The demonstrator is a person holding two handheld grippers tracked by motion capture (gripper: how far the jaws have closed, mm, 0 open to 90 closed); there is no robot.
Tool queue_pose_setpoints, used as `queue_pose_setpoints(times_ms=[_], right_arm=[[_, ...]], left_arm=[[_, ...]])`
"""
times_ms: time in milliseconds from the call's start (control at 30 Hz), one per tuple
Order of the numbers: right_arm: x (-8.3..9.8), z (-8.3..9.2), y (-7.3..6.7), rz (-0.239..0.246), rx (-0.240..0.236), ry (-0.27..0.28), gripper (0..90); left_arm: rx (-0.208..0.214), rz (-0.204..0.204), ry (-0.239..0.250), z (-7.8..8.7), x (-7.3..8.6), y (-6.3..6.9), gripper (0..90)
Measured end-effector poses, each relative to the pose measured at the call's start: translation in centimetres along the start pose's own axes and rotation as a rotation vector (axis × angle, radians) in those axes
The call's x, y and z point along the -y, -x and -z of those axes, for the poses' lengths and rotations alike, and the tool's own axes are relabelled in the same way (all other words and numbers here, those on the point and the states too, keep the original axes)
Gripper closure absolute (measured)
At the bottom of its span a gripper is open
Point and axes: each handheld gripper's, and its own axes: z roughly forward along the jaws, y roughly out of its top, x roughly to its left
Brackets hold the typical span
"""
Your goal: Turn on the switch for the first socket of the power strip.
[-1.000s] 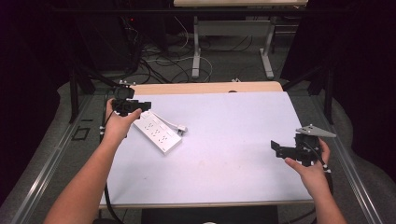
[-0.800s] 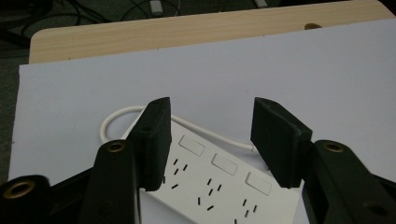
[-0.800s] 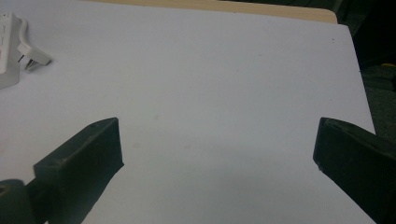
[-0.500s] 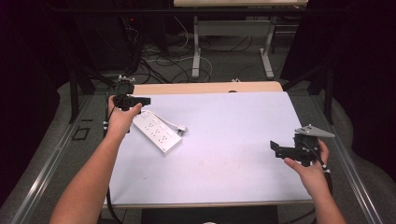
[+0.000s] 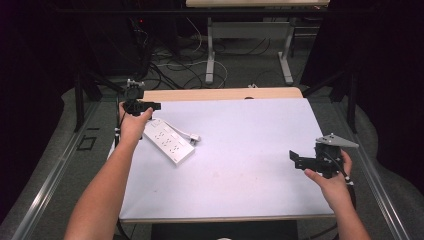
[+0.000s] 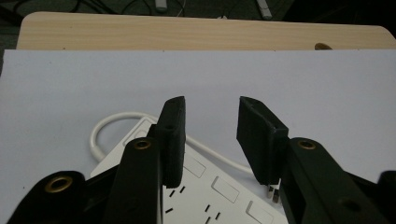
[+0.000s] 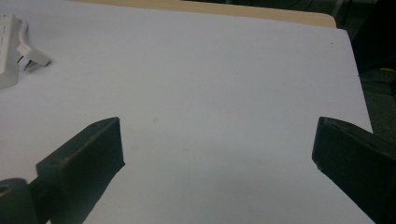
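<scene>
A white power strip [image 5: 169,141] lies slantwise on the white tabletop [image 5: 240,165] at the left, its cable looped back and its plug [image 5: 194,137] resting beside it. My left gripper [image 5: 156,106] hovers just beyond the strip's far end, near the table's far left corner. In the left gripper view its jaws [image 6: 210,126] stand partly apart above the strip [image 6: 219,191] and the cable loop [image 6: 100,130]. They have just been closing, with nothing between them. My right gripper [image 5: 294,159] is held at the right edge, with its jaws [image 7: 219,140] wide open and nothing in them.
A bare wooden strip [image 5: 220,94] runs along the table's far edge. Beyond it, cables and desk legs [image 5: 210,55] stand on the floor. In the right gripper view the strip [image 7: 7,51] and plug [image 7: 32,56] sit far off at the upper left.
My left hand has shifted a little toward the table's far left corner. The right hand, the strip and the plug have stayed where they were.
</scene>
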Motion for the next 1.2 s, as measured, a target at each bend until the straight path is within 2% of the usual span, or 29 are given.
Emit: queue_pose_setpoints(times_ms=[33, 133, 167, 200, 233, 267, 300, 333, 400, 433, 600, 633, 1033, 1200], right_arm=[[0.0, 0.0, 0.0, 0.0, -0.001, 0.001, 1.5], [0.0, 0.0, 0.1, 0.004, 0.002, 0.003, 1.6], [0.0, 0.0, 0.1, 0.004, 0.002, 0.003, 1.6], [0.0, 0.0, 0.1, 0.004, 0.002, 0.003, 1.6], [0.1, 0.0, 0.1, -0.005, 0.003, 0.005, 1.8], [0.1, 0.0, 0.1, -0.009, 0.001, 0.003, 2.1], [0.1, 0.0, 0.1, -0.009, 0.001, 0.003, 2.1], [0.1, 0.0, 0.1, -0.013, 0.0, 0.004, 2.3], [0.1, 0.0, 0.1, -0.009, 0.001, 0.006, 2.5], [0.1, 0.0, 0.0, -0.007, 0.0, 0.006, 2.5], [0.1, 0.0, 0.1, -0.001, -0.006, 0.005, 2.9], [0.1, 0.0, 0.1, -0.007, -0.004, 0.004, 2.9], [0.2, -0.1, 0.0, -0.012, -0.003, -0.003, 3.9], [0.1, -0.1, 0.0, -0.008, -0.007, -0.002, 4.3]], left_arm=[[0.003, -0.005, -0.023, 0.0, -0.1, -0.1, 62.5], [-0.003, 0.014, -0.012, -0.6, 0.0, -0.1, 63.2], [0.0, 0.007, -0.032, -0.6, 0.0, -0.2, 63.2], [-0.004, 0.012, -0.018, -0.8, 0.0, -0.2, 64.3], [-0.001, 0.007, -0.041, -0.8, -0.1, -0.3, 64.8], [-0.007, 0.017, -0.025, -1.1, 0.0, -0.2, 65.2], [-0.005, 0.015, -0.044, -1.1, 0.0, -0.3, 65.2], [-0.008, 0.018, -0.032, -1.3, 0.0, -0.3, 65.7], [-0.009, 0.016, -0.048, -1.5, 0.0, -0.4, 66.3], [-0.012, 0.019, -0.037, -1.7, 0.0, -0.4, 66.5], [-0.013, 0.014, -0.07, -2.3, 0.0, -0.7, 68.1], [-0.017, 0.028, -0.06, -2.6, 0.1, -0.7, 68.1], [-0.03, 0.052, -0.113, -4.0, 0.2, -1.0, 73.7], [-0.039, 0.054, -0.151, -4.7, 0.3, -1.1, 78.1]])
